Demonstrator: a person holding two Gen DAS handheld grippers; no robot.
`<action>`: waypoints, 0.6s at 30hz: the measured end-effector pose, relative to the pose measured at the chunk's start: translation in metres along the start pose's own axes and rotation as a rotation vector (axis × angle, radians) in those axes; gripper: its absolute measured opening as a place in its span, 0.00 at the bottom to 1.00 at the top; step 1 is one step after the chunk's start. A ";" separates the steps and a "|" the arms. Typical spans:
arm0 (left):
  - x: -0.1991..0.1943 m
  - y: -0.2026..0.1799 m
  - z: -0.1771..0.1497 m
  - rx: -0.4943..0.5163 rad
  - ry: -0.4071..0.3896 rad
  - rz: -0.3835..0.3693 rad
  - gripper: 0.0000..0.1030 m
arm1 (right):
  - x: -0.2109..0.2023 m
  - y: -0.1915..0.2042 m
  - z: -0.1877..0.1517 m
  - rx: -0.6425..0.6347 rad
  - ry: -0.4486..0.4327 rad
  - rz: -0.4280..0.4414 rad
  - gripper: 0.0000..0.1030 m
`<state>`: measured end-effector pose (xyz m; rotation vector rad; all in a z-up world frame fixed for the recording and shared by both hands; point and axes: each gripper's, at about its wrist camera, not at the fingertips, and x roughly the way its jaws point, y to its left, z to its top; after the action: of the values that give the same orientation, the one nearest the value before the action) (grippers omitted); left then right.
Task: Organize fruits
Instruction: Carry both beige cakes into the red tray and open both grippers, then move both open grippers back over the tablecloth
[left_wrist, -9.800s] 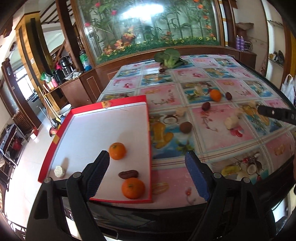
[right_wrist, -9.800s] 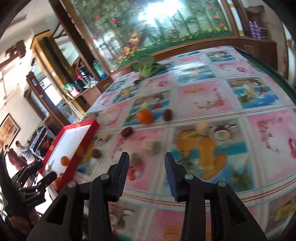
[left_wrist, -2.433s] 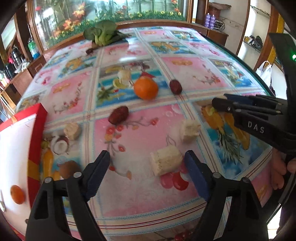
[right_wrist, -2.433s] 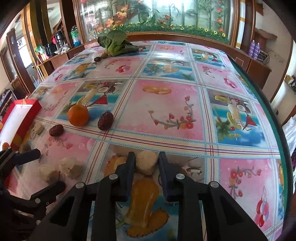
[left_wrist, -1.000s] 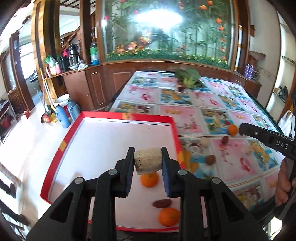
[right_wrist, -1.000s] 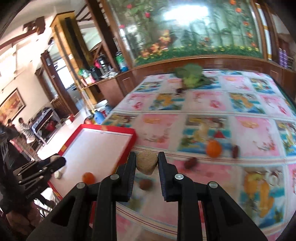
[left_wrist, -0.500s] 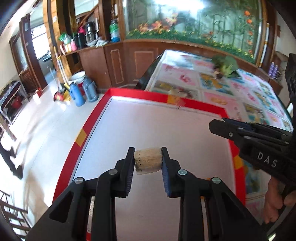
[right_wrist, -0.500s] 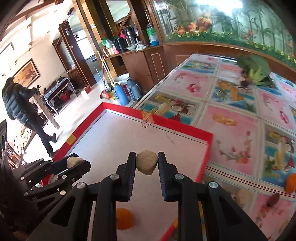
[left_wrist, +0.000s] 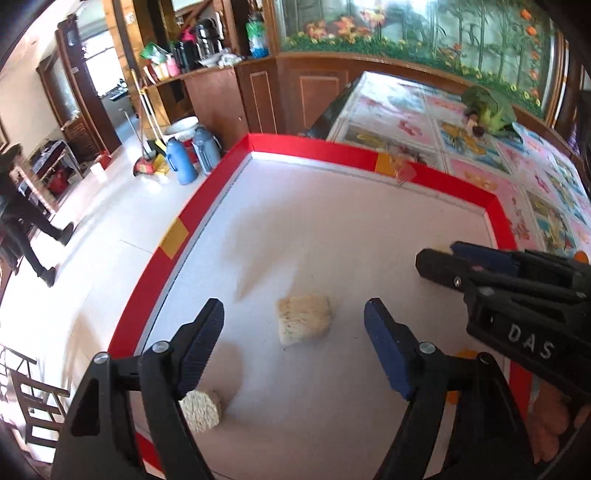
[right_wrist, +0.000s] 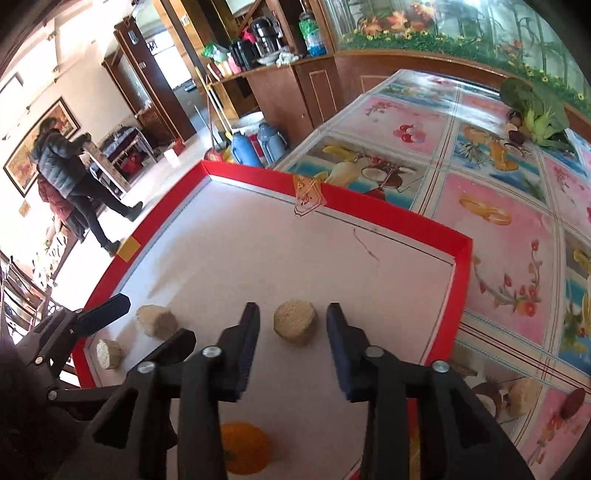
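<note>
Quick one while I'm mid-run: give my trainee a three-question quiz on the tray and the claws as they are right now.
1. True or false: the left claw is shut on the pale spongy chunk.
2. In the right wrist view, how many pale spongy chunks lie inside the red-rimmed white tray? A) one B) three C) five
3. Fill in: the round orange fruit lies ___ the tray.

Key
1. False: the claw is open and the chunk lies on the tray floor between its fingers.
2. B
3. inside
</note>
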<state>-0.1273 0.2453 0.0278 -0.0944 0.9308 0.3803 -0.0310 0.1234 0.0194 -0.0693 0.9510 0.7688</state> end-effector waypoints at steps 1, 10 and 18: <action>-0.004 -0.003 -0.001 0.008 -0.014 0.008 0.77 | -0.007 -0.001 -0.003 -0.007 -0.027 0.002 0.37; -0.048 -0.041 -0.019 0.076 -0.088 0.024 0.77 | -0.084 -0.035 -0.028 -0.014 -0.249 0.000 0.43; -0.082 -0.102 -0.032 0.181 -0.131 -0.013 0.77 | -0.163 -0.122 -0.061 0.082 -0.417 -0.097 0.46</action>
<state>-0.1586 0.1199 0.0658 0.0886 0.8306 0.2851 -0.0547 -0.0812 0.0730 0.1126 0.5762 0.6217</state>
